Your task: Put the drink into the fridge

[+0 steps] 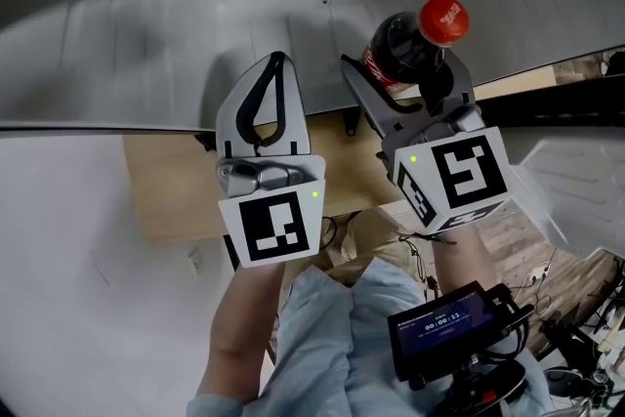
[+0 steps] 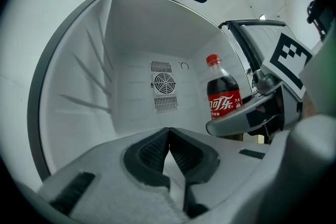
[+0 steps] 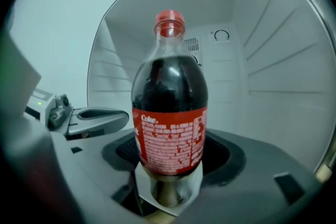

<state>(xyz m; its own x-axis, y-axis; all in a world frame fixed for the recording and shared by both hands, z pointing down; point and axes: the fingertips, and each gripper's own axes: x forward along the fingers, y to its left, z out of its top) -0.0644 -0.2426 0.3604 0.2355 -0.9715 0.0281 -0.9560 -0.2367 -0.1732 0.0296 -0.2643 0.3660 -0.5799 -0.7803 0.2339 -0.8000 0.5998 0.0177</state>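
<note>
Right tongs (image 1: pixel 405 73) clamped an upright Coke bottle (image 3: pixel 169 113) facing the open fridge (image 2: pixel 131 34), left tongs (image 2: pixel 168 136) closed on nothing; standing it inside seemingly came next.

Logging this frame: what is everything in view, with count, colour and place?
cola bottle: one, dark drink with red cap and label, upright in the right gripper
fridge: one, white inside, open ahead of both grippers
fan vent: one, white, on the fridge's back wall
wooden board: one, light brown, beneath the grippers
screen device: one, black, below the right arm
left gripper: one, white, shut, empty
right gripper: one, grey, shut on the cola bottle
</note>
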